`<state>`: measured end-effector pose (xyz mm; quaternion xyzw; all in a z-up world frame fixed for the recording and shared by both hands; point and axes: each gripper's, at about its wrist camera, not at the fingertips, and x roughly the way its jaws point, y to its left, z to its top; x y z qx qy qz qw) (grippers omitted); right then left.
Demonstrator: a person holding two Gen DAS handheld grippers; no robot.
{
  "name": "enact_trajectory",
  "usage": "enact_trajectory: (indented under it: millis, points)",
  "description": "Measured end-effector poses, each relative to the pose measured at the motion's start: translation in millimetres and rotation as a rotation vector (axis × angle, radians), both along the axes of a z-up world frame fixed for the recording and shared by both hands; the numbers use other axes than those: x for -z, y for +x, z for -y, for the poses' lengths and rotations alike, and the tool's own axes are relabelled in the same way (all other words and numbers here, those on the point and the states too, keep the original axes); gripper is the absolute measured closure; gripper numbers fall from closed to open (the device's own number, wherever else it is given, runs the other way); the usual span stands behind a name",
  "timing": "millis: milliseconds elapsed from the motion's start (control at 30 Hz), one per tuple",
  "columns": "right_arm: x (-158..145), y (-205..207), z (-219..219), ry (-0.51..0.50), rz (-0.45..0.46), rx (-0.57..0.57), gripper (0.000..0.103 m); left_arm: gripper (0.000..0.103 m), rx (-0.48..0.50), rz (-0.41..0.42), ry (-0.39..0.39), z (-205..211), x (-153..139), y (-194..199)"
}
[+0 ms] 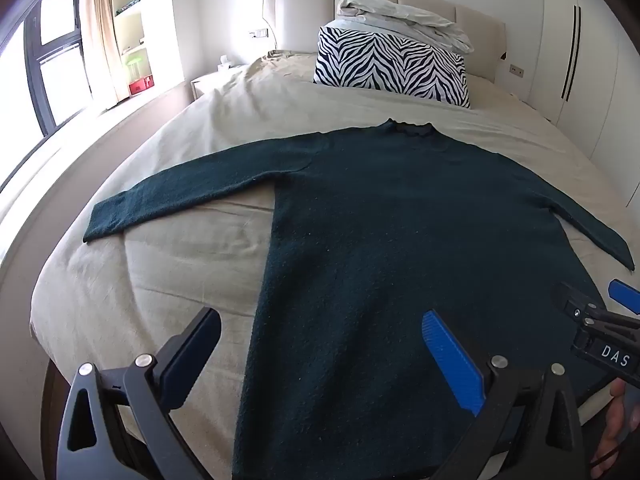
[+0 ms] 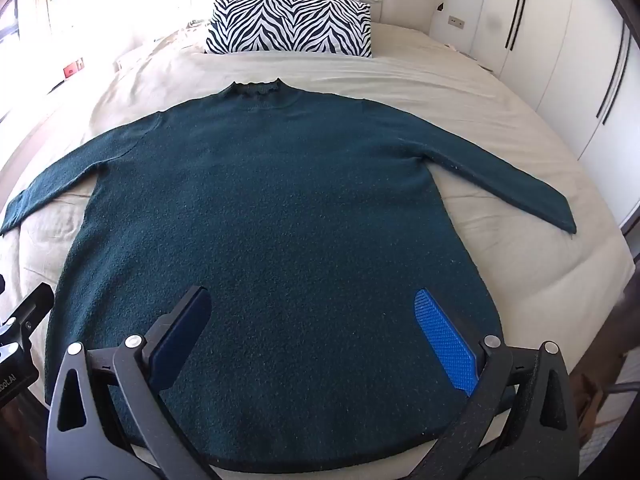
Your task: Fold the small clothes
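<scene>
1. Your left wrist view cuts the sweater's (image 1: 400, 240) hem off at the bottom edge, behind the left claw's (image 1: 320, 354) own arms.
2. Your right claw (image 1: 608, 312) enters that view only partly; the right edge crops it.
3. In your right wrist view the sweater's left cuff (image 2: 8, 224) runs out at the picture's left edge.
4. The window side (image 2: 60, 20) there is blown out white.
5. The shelf items (image 1: 132, 4) are too small to tell.
</scene>
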<state>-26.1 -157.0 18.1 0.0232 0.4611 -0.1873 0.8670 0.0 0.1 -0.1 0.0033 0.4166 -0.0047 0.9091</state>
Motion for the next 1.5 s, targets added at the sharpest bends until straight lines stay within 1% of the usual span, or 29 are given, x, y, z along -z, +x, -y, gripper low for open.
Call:
enact_trajectory:
  millis: [200,400,467,1500]
  points:
    - [5,-1,-2,0.001,-0.003,-0.001,0.000,0.000,0.011,-0.004,0.000,0,0,-4]
    - [8,-12,-7,-0.005,0.002,0.002,0.000,0.000,0.009,-0.005,0.009,-2,3,-2]
    - [6,-4,-6,-0.006,-0.011,0.000,0.000,0.000,0.010,-0.002,0.011,-2,3,-3]
    - [5,-6,-5,-0.016,-0.019,-0.007,0.000,0.000,-0.001,-0.003,0.011,-6,6,-4]
